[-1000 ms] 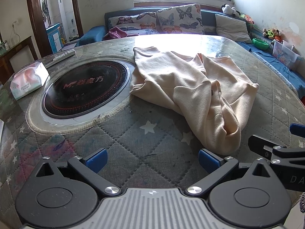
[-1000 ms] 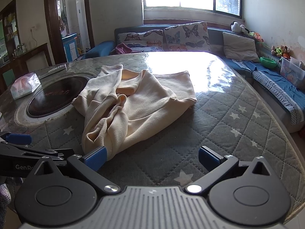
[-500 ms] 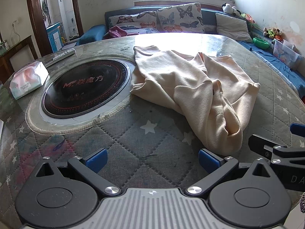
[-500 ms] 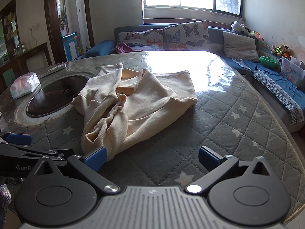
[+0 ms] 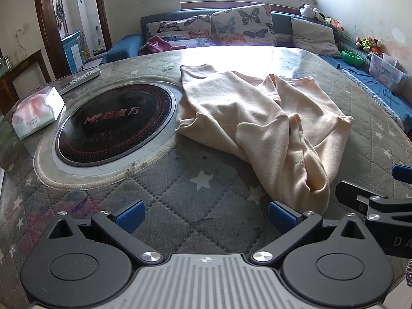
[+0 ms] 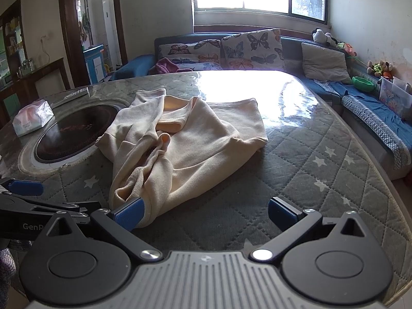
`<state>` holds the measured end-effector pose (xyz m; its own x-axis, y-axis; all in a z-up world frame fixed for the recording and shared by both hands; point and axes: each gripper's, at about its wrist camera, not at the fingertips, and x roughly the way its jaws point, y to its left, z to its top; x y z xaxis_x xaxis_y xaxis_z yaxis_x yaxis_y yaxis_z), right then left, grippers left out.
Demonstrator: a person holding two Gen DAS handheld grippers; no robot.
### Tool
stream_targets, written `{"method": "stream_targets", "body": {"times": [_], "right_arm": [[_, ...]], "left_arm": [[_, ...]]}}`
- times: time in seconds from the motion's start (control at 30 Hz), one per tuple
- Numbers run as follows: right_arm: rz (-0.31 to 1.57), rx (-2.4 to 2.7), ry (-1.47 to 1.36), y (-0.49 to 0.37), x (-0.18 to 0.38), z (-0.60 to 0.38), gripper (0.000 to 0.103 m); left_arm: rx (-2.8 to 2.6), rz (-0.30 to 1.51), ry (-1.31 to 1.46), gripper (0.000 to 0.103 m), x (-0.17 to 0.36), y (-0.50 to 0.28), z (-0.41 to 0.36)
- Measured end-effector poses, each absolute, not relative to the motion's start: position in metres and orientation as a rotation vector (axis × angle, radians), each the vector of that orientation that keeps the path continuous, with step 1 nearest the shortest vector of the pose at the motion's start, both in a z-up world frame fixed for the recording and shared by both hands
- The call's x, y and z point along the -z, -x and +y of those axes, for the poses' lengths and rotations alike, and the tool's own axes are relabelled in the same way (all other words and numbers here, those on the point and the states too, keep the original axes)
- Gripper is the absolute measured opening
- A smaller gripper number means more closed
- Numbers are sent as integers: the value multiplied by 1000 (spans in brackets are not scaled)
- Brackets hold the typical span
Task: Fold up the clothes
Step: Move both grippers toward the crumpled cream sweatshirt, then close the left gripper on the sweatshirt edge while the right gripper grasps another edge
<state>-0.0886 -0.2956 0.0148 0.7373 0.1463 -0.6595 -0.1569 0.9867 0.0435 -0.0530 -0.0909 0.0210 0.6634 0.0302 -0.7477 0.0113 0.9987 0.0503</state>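
Cream sweatshirt (image 5: pixel 257 118) lies crumpled, unfolded, on tabletop (image 5: pixel 206 188). Left tongs (image 5: pixel 204 213) and right tongs (image 6: pixel 204 212) gape wide, empty; spreading it flat appears due.

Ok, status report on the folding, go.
Left gripper open, empty. Right gripper open, empty, at garment's near end. Cream garment crumpled, unfolded on quilted table. Its edge lies beside the round cooktop.

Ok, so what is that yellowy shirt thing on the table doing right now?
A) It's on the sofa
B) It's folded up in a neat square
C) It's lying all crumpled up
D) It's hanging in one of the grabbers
C: the cream garment lies bunched and wrinkled on the quilted table cover, and both the left gripper and right gripper are open and empty.
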Motion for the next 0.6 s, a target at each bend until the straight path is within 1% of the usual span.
{"method": "stream_targets", "body": {"times": [0.3,0.6], "right_arm": [[707,-175,26,74,-19,-292,103],[694,-198,42,40,-25,-294,103]], "left_arm": [[7,833,-73,103,-26,38,-87],[6,819,-58,103,-33,8,-75]]}}
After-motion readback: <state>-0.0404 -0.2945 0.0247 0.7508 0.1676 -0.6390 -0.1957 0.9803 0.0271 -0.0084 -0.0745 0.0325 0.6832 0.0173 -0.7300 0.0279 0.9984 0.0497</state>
